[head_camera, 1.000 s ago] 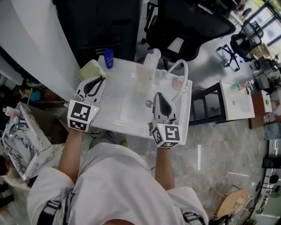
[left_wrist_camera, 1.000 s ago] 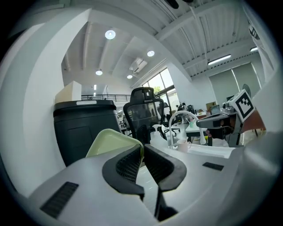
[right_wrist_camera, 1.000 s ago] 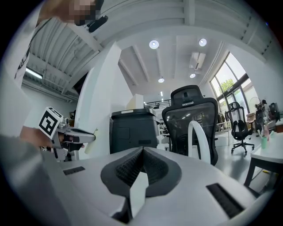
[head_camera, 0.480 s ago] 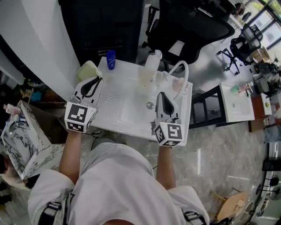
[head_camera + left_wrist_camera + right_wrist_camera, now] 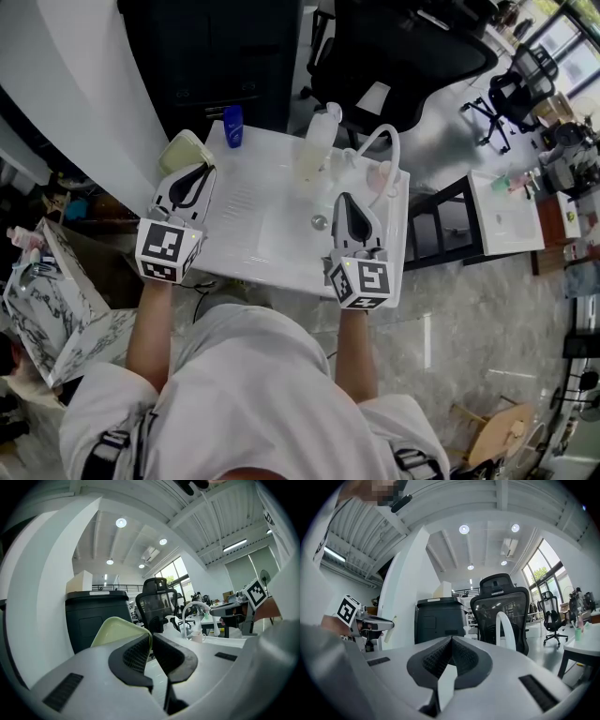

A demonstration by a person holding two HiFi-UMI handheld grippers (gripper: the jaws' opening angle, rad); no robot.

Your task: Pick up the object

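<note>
Far left of the head view, the left gripper (image 5: 210, 168) hovers over the white table's (image 5: 267, 246) left edge. Its tips point up-frame at the pale green dish (image 5: 190, 150), which sits on the table's upper-left corner. In the left gripper view the jaws are pressed together with nothing between them, and the pale green dish (image 5: 115, 630) sits just beyond the tips, not touched. That looks like lining up, not grasping: the jaws would have to part first.

Moving right, a blue bottle (image 5: 232, 125) stands at the table's top edge, and a clear bottle (image 5: 317, 142) is near top centre. Both are well apart from either tool.

Right of centre, a small round bead (image 5: 319, 222) lies on the table, just left of the right gripper (image 5: 343, 200). This gripper's tips aim up-frame toward the white arched tube (image 5: 390, 148) and the pink cup (image 5: 380, 175). The right gripper view shows its jaws closed too, holding nothing, with the arched tube (image 5: 506, 631) rising beyond them.

The task names no particular object. My call is the dish or the bead, since each lies nearest a tool. Both tools are held low and level over the table, so this reads as an approach, with no pickup started.
</note>
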